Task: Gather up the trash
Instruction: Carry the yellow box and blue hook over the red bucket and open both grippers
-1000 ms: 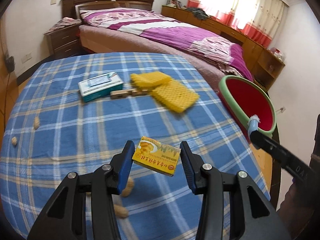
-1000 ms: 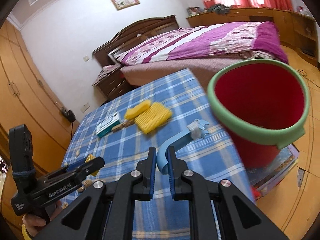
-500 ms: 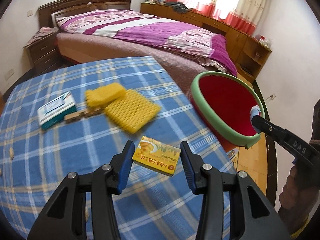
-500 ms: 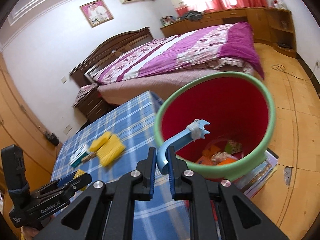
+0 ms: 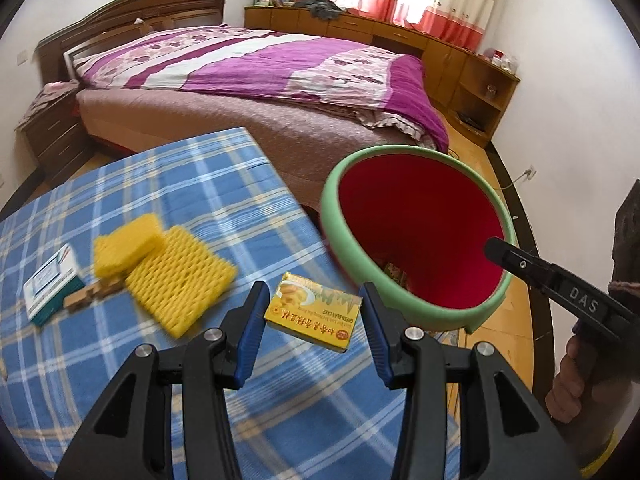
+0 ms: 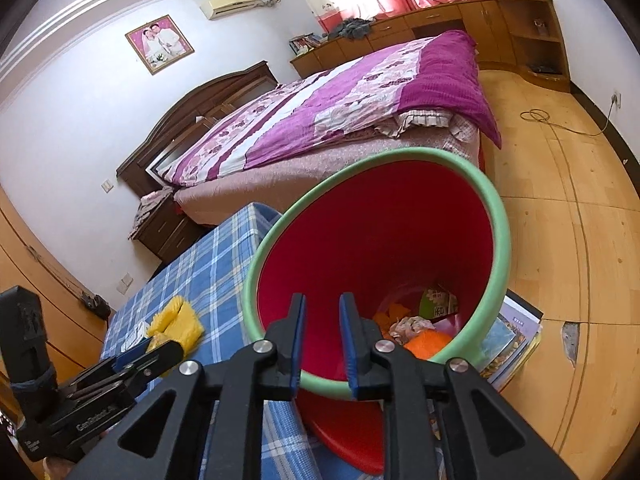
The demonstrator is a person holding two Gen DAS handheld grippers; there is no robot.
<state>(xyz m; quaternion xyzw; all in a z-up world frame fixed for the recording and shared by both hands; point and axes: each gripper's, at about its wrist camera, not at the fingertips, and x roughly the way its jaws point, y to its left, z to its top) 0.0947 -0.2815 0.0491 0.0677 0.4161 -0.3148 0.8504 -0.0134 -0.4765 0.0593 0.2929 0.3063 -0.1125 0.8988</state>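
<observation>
Yellow printed carton point(image 5: 314, 312) (flat, rectangular) clenched in left tongs point(image 5: 314, 330); right tongs point(image 6: 322, 342) opening, empty

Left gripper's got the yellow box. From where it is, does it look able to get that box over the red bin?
Probably yes. The left gripper holds the yellow box above the table edge, beside the red bin. The bin's mouth is open; only the right gripper, empty with jaws opening, hangs over its near rim.
</observation>
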